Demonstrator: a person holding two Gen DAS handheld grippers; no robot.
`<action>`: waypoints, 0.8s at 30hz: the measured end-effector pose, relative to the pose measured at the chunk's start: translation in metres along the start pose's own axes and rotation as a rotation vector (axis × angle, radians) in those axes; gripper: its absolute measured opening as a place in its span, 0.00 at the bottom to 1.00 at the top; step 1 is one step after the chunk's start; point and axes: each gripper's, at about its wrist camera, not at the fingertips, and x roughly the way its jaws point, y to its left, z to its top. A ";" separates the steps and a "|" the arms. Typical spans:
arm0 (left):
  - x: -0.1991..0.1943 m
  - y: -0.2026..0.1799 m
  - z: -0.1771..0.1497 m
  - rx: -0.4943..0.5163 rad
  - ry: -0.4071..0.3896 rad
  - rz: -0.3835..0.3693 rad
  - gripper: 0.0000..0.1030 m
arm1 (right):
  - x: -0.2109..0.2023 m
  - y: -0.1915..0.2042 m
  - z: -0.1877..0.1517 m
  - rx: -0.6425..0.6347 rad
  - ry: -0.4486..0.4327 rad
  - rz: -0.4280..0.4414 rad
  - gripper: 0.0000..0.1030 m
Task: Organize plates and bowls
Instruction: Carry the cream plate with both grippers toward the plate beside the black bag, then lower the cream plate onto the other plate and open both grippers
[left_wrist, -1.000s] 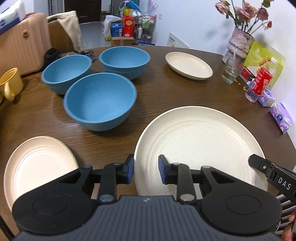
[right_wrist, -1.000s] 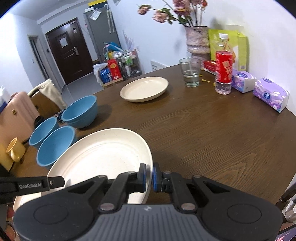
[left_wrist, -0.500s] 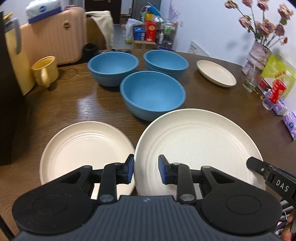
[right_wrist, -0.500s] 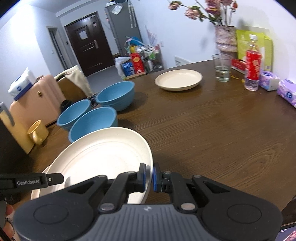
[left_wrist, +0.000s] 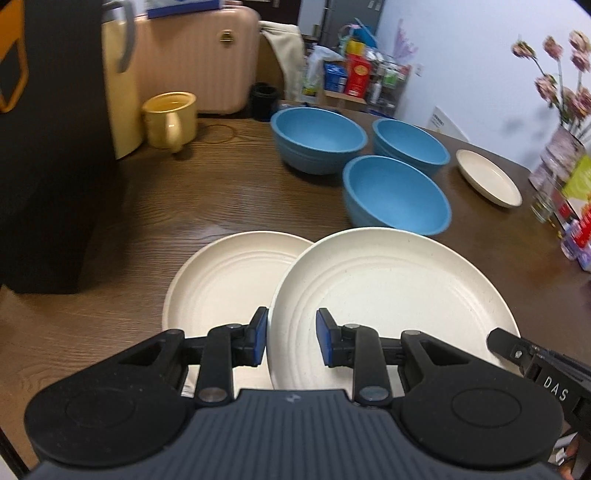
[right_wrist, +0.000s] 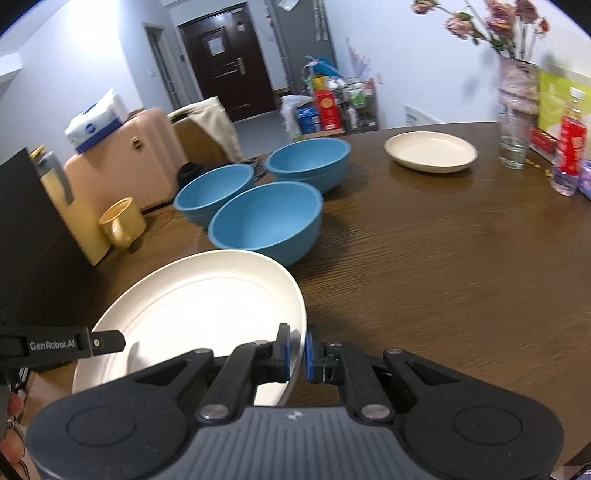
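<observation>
L gripper (left_wrist: 291, 341) and R gripper (right_wrist: 297, 352) both pinch opposite rims of big cream plate (left_wrist: 391, 295), held w/ its left edge overlapping 2nd cream plate (left_wrist: 225, 280) on table (left_wrist: 221, 192), 3 blue bowls (left_wrist: 397, 194) just beyond.

Large cream plate (left_wrist: 391, 295) overlapping second plate (left_wrist: 229, 280)

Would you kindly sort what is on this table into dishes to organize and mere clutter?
Job: carried plate, plate lying beneath, small far plate, three blue bowls.
Clutter: yellow mug, drinking glass, red-labelled bottle, flower vase.
</observation>
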 end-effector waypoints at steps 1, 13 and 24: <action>-0.001 0.005 0.000 -0.009 -0.003 0.006 0.27 | 0.002 0.005 -0.001 -0.006 0.006 0.008 0.08; -0.003 0.049 -0.002 -0.094 -0.023 0.075 0.27 | 0.023 0.044 0.000 -0.074 0.031 0.090 0.08; 0.017 0.067 0.001 -0.120 -0.009 0.136 0.27 | 0.053 0.068 0.004 -0.131 0.040 0.109 0.08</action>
